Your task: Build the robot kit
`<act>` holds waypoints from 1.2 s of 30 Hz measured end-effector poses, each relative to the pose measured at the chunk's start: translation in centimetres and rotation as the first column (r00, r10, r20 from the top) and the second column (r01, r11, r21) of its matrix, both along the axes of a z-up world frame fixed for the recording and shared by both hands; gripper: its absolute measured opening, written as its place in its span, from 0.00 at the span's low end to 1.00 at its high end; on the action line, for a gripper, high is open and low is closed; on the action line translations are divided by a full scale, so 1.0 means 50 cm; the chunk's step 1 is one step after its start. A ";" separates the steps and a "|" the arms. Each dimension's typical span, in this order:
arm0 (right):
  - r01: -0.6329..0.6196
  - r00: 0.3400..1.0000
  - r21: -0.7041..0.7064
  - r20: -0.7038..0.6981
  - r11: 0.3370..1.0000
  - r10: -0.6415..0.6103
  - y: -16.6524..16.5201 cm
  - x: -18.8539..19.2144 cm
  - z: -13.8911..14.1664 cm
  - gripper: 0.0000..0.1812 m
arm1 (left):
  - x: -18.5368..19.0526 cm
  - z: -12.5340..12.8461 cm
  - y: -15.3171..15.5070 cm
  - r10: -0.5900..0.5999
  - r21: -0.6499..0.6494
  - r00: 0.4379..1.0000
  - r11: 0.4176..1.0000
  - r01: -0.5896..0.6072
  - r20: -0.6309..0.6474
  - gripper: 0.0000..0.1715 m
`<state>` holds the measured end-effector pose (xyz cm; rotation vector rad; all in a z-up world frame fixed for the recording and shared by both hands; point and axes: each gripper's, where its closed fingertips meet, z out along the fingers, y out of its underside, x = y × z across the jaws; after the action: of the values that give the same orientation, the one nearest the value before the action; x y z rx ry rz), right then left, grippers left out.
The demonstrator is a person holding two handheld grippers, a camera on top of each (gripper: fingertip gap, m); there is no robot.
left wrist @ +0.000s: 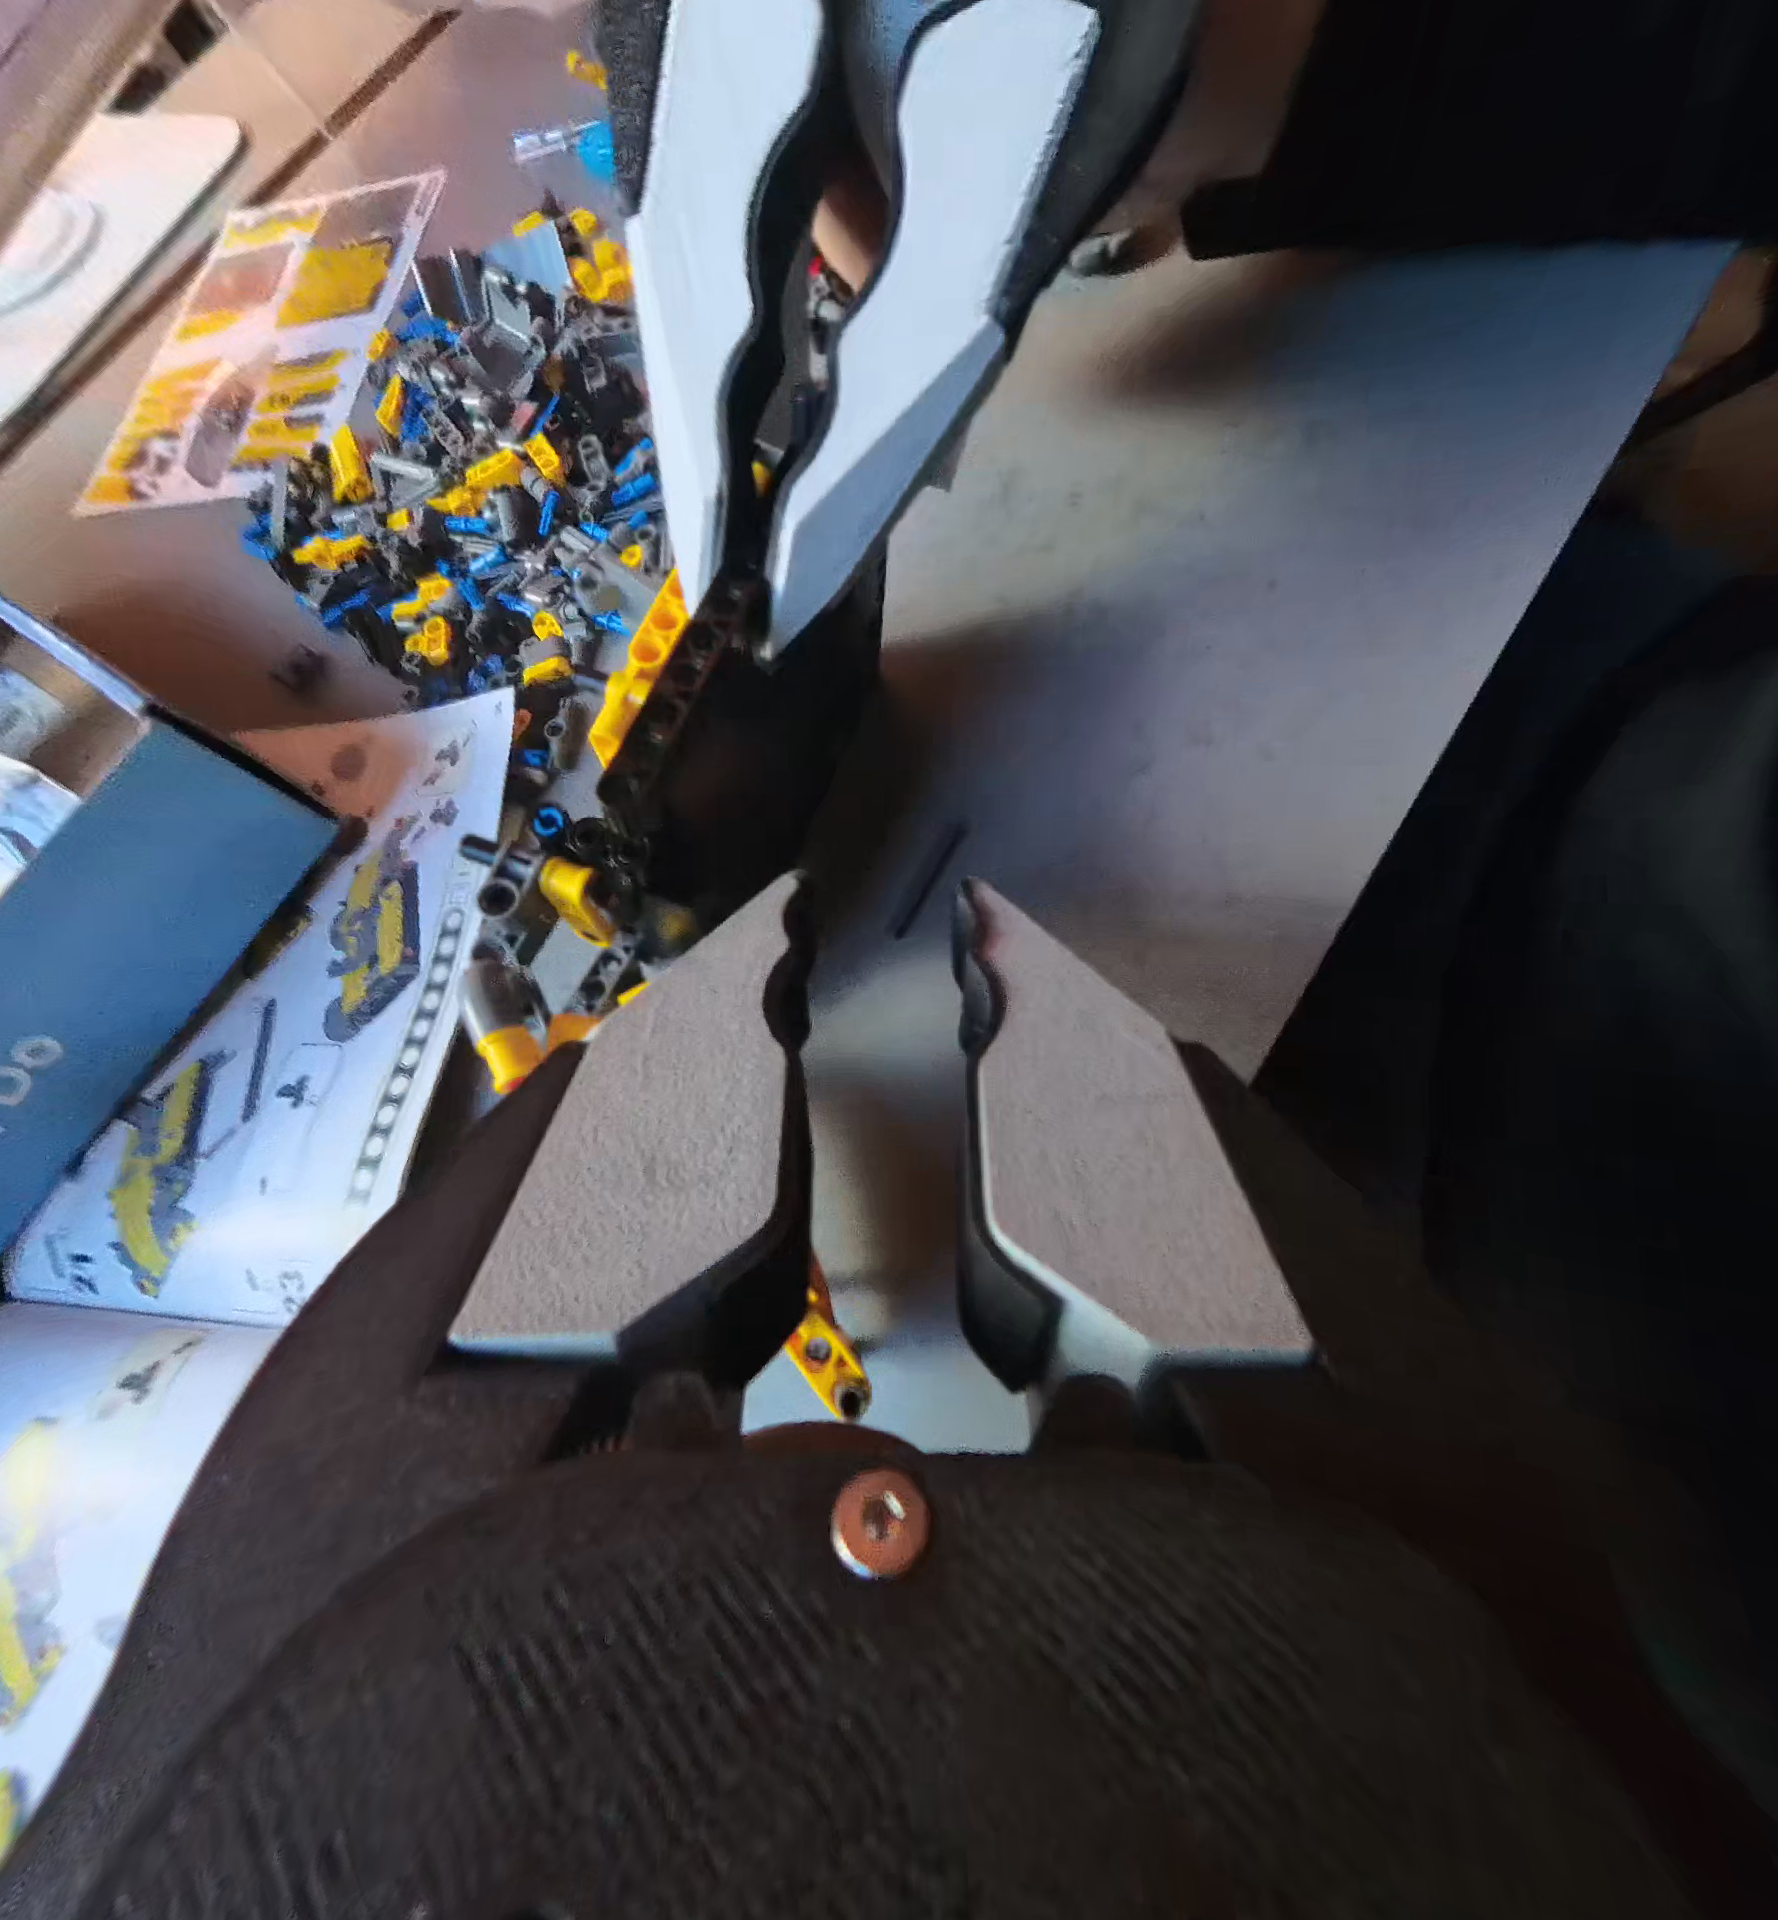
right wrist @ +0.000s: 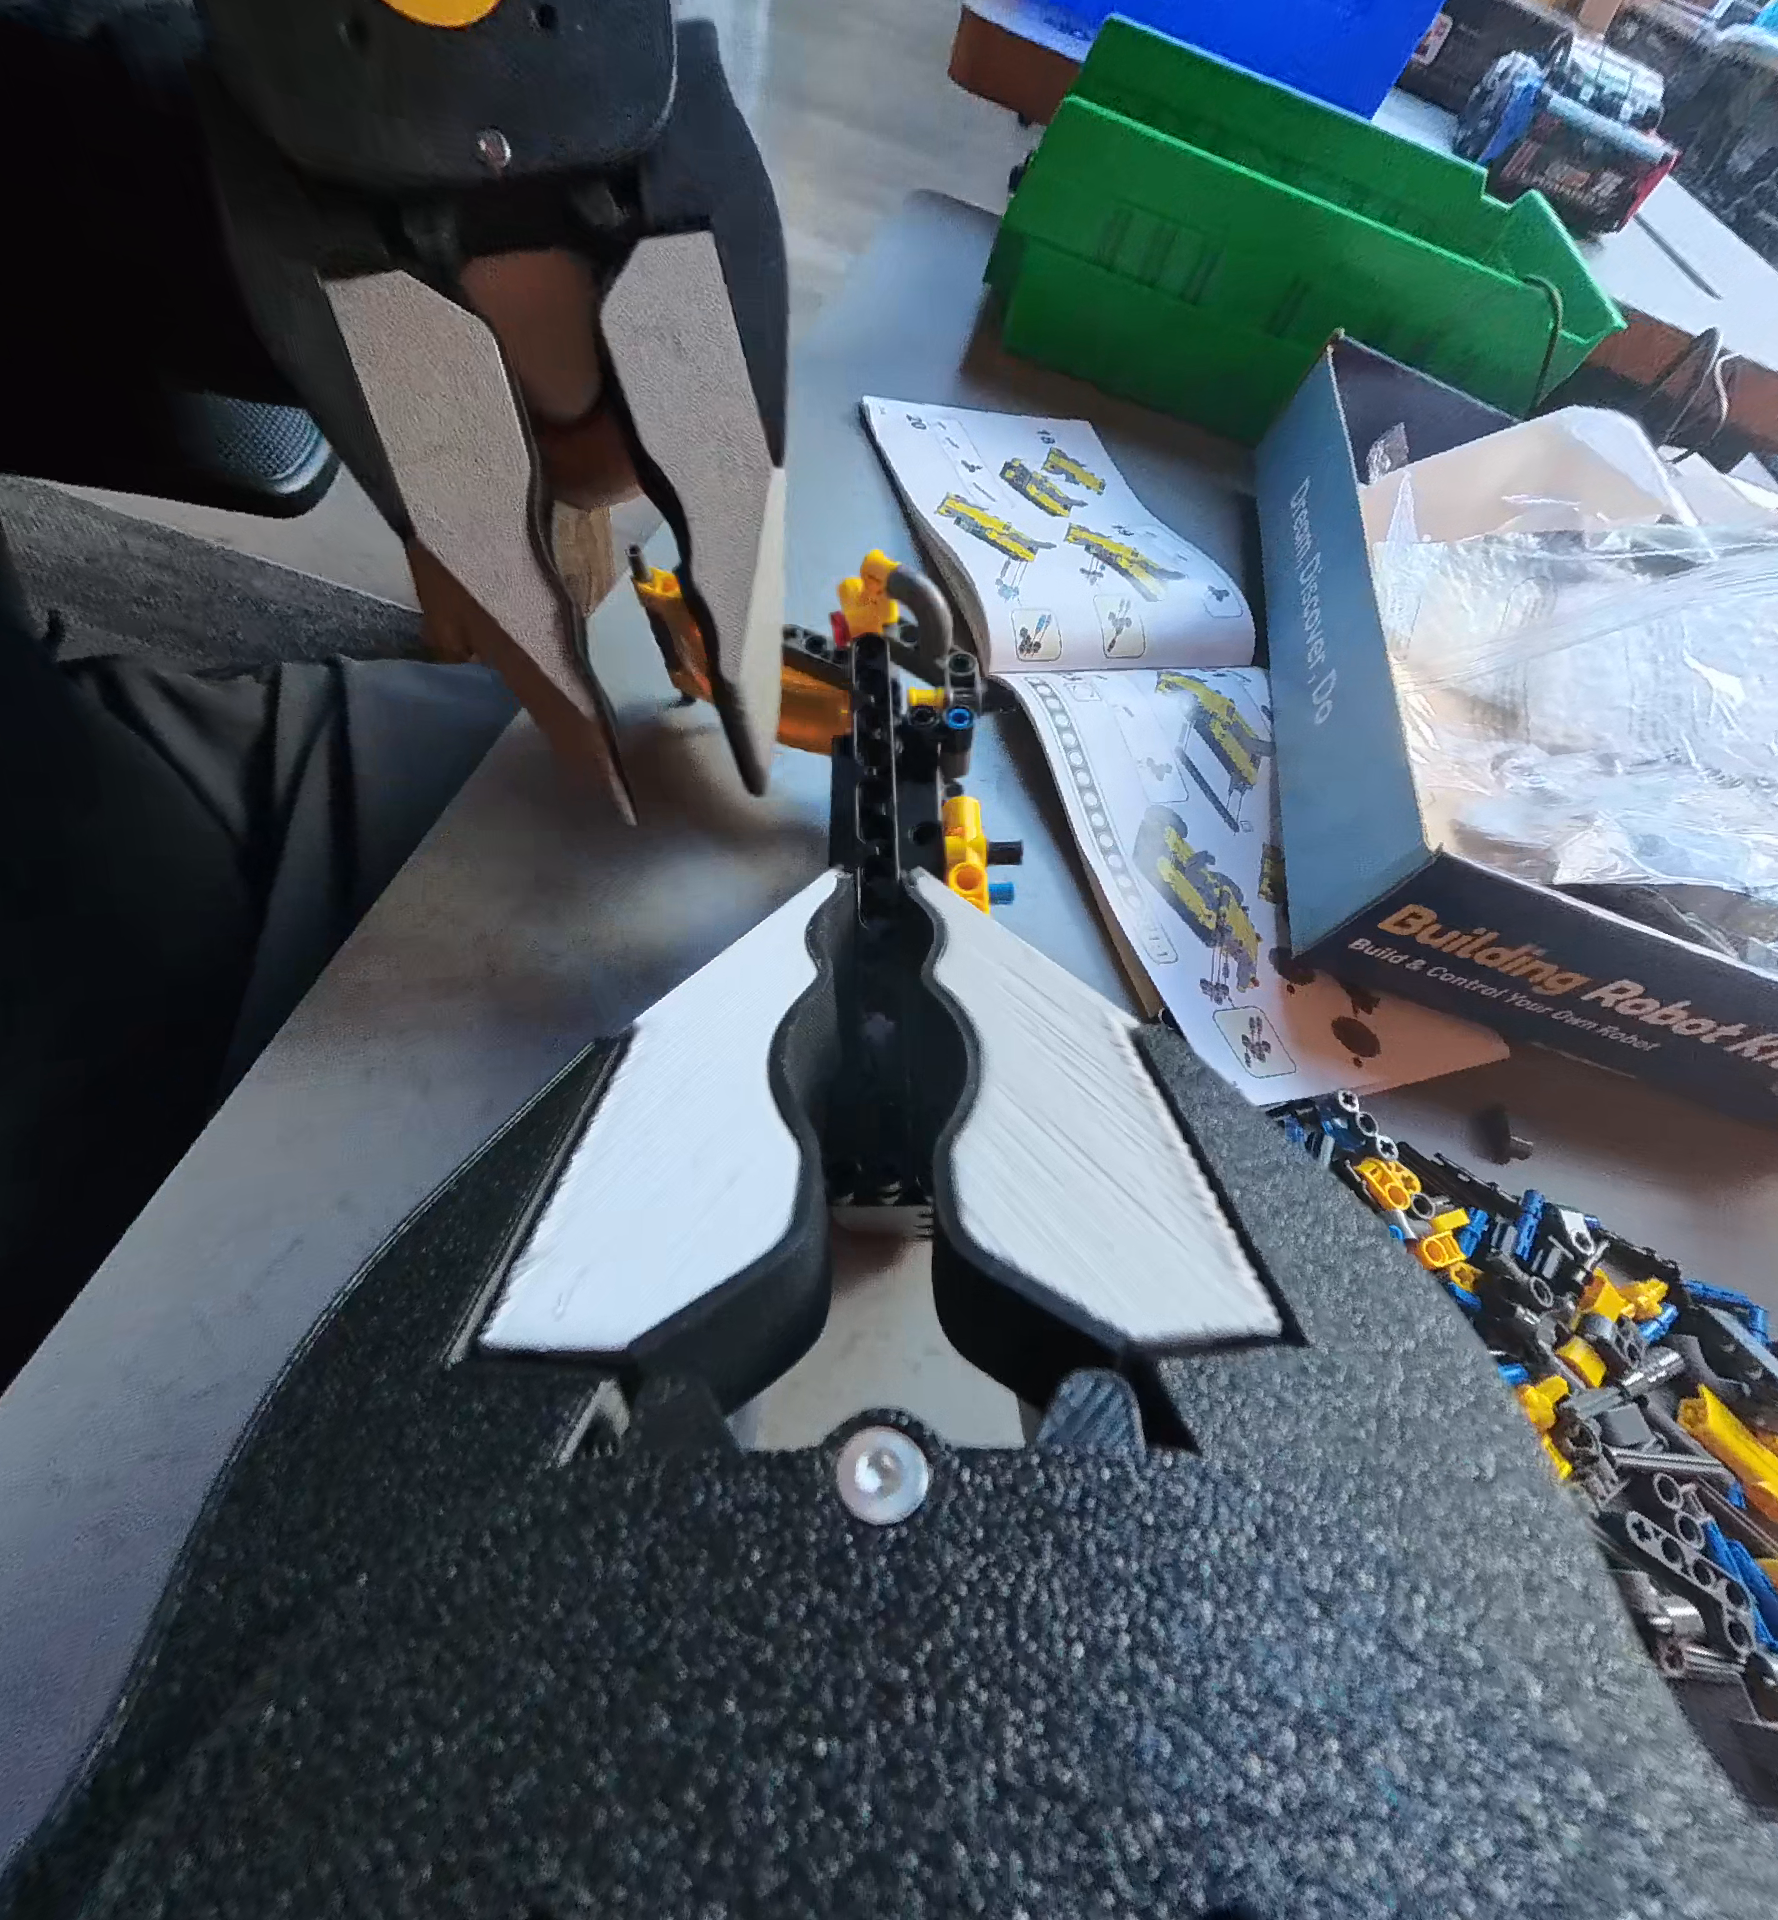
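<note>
Tabletop (right wrist: pixel 365 1039) of grey laminate spreads beneath both grippers, and off to the right gripper's right side sit green bins (right wrist: pixel 1249 260), an opened cardboard box (right wrist: pixel 1467 883) stuffed with clear plastic wrap, and an open instruction booklet (right wrist: pixel 1103 644). Nearer that gripper's right flank lies a loose heap of yellow, blue and grey building pieces (right wrist: pixel 1612 1382). The right gripper (right wrist: pixel 872 883) has its jaws closed on a partly built black beam assembly (right wrist: pixel 880 748), which sticks out ahead of its tips with yellow and blue connectors on it. The left gripper (left wrist: pixel 880 894) hovers just ahead and to the left of that assembly with its jaws parted; a small yellow piece (right wrist: pixel 672 623) sits against its inner finger in the right wrist view, though I cannot tell whether it is gripped or merely resting there. Judging from this, good handling means the right gripper keeps the assembly steady and level while the left one lines up squarely before pressing, since a skewed approach could twist the beams or knock pins loose.
</note>
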<state>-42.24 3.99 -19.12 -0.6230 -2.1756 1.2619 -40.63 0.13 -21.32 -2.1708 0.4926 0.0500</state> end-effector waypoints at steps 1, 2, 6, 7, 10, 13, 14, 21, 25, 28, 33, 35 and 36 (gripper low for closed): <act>-0.003 1.000 -0.002 0.007 1.000 0.003 0.000 0.002 0.000 0.04 | 0.003 0.005 -0.001 -0.012 0.009 1.000 1.000 0.012 -0.013 0.11; -0.001 1.000 -0.002 0.007 1.000 0.001 0.001 0.002 0.000 0.04 | 0.005 0.016 -0.003 -0.017 0.032 1.000 0.999 0.017 0.000 0.10; 0.002 1.000 0.016 0.001 1.000 -0.002 0.001 0.002 -0.001 0.04 | -0.008 0.056 -0.015 0.011 0.068 0.996 0.998 -0.017 0.083 0.12; 0.002 1.000 0.018 -0.001 1.000 -0.002 0.001 0.003 -0.001 0.04 | -0.023 0.065 -0.016 0.038 0.080 0.997 0.996 -0.044 0.072 0.13; 0.002 1.000 0.022 -0.002 1.000 -0.002 0.000 0.003 -0.001 0.04 | -0.069 0.084 -0.017 0.117 0.102 0.992 0.987 -0.122 0.050 0.16; -0.001 1.000 0.028 0.001 1.000 0.001 -0.001 0.004 -0.001 0.04 | -0.082 0.086 -0.005 0.111 0.093 0.993 0.989 -0.114 0.035 0.19; -0.001 1.000 0.030 0.001 1.000 0.001 -0.001 0.004 -0.001 0.04 | -0.075 0.084 0.003 0.081 0.095 0.996 0.992 -0.083 0.025 0.19; 0.022 1.000 0.076 -0.011 0.997 -0.022 0.005 0.004 -0.003 0.04 | -0.055 0.049 0.050 -0.021 0.045 0.998 0.999 0.024 -0.054 0.06; 0.037 0.999 0.080 -0.013 0.996 -0.036 0.017 0.011 0.003 0.05 | -0.051 0.057 0.053 -0.046 0.072 0.999 0.996 0.045 0.012 0.04; 0.047 0.999 0.102 -0.010 0.994 -0.046 0.029 0.018 0.000 0.06 | -0.051 0.058 0.053 -0.053 0.083 0.999 0.995 0.052 0.011 0.03; 0.100 0.995 0.127 -0.010 0.987 -0.100 0.074 0.049 -0.008 0.10 | -0.054 0.060 0.055 -0.047 0.095 0.999 0.994 0.045 0.013 0.03; 0.123 0.992 0.101 -0.015 0.987 -0.122 0.094 0.056 0.000 0.09 | -0.054 0.061 0.056 -0.047 0.103 0.999 0.994 0.045 0.012 0.03; 0.130 0.992 0.092 -0.007 0.987 -0.130 0.102 0.058 0.001 0.08 | -0.055 0.061 0.056 -0.045 0.108 0.999 0.993 0.043 0.011 0.03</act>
<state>-39.33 9.11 -19.08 -0.7135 -2.1413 1.0882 -43.41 2.94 -18.26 -2.0526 0.5183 0.0365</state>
